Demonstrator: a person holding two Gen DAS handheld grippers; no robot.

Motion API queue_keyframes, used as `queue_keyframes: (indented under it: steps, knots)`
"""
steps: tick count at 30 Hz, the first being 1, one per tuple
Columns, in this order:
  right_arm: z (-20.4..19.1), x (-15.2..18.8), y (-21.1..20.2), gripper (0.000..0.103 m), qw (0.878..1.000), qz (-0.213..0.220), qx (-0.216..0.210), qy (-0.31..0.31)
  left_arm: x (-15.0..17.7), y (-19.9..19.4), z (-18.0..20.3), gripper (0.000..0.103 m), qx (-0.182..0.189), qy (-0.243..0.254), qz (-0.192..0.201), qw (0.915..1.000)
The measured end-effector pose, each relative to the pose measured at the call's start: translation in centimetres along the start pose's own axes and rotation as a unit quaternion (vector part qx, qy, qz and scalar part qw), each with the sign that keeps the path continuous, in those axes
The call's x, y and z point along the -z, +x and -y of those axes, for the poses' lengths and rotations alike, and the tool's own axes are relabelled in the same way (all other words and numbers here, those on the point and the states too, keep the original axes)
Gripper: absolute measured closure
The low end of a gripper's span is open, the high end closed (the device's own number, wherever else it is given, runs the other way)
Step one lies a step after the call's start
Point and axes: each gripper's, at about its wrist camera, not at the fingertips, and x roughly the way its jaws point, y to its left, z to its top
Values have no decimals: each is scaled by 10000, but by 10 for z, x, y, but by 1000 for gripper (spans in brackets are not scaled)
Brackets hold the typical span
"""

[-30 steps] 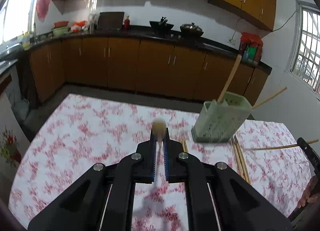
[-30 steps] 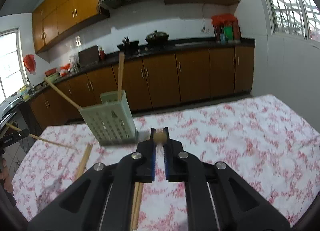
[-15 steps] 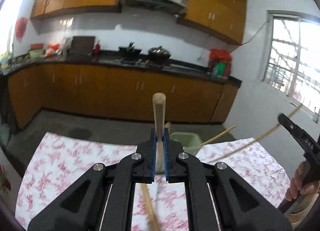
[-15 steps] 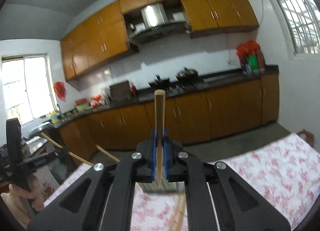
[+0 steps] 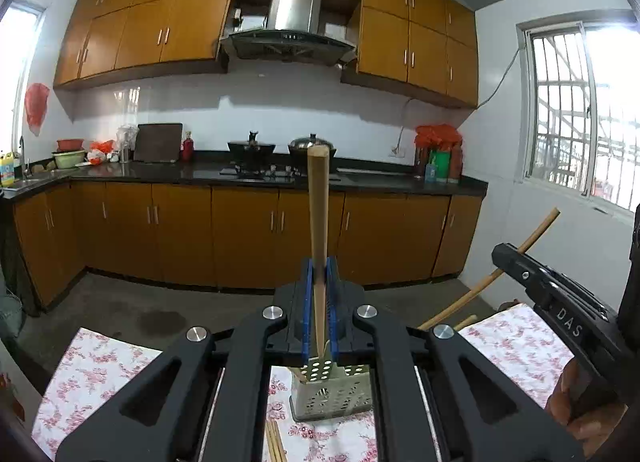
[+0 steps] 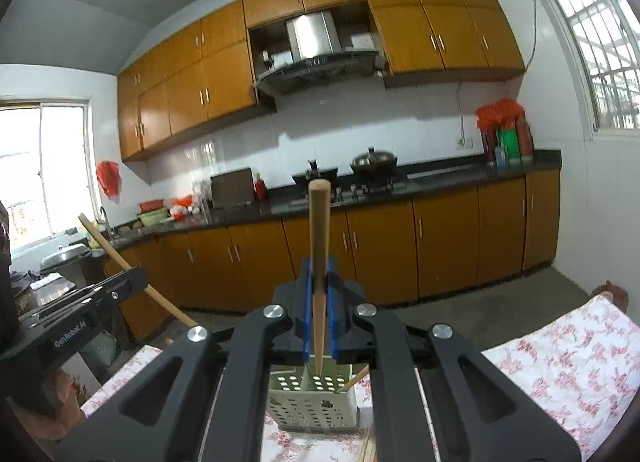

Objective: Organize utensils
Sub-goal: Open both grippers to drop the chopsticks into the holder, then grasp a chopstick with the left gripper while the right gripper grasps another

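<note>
Home kitchen: wooden cabinets (image 5: 248,26), range hood (image 5: 288,38), stove pots (image 5: 312,146).

Daylight is streaming through blown-out windows (image 5: 608,114) on both sides; tiled backsplash (image 6: 360,130) is glaring white. Fisheye is bending cabinets (image 5: 160,30), corners are vignetting black. Focus is holding sharp.
</note>
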Motion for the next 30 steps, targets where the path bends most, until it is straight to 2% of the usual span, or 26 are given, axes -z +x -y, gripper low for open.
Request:
queue_keyframes:
  steps: [6,10,12,13,15,19,22,24,26,28,29,30]
  knots:
    - [2,27,32,94,9986,-524,66,-26,31,33,-6,96,61,-176,-557,9983]
    - [-1,29,33,88,9983,-582,53,-18,35,37,-11,95,148,-395,-746,9963]
    - [-3,26,29,79,9986,-523,54,-40,33,33,-12,90,165,-398,-725,9964]
    - [-4,23,24,78,9989,-464,58,-65,31,31,-12,86,163,-393,-701,9966]
    - [-6,17,13,76,9993,-344,74,-87,25,21,-12,63,175,-406,-564,9974]
    - [2,7,-21,74,9997,-96,225,-29,14,-5,-18,60,216,-485,-288,9982]
    - [21,18,-48,72,9987,-182,452,158,14,-29,-29,60,147,-585,-199,9980]
    - [33,34,-55,72,9971,-402,586,257,24,-44,-37,59,-23,-605,-260,9978]
    - [46,67,-50,72,9922,-948,750,305,43,-53,-46,59,-248,-561,-416,9972]
    - [54,111,-36,72,9819,-1702,754,338,75,-53,-54,59,-563,-439,-833,9940]
    - [56,132,-29,75,9750,-2069,720,369,87,-49,-58,59,-618,-406,-1038,9918]
    - [57,160,-21,83,9652,-2507,610,427,106,-44,-61,59,-646,-368,-1316,9885]
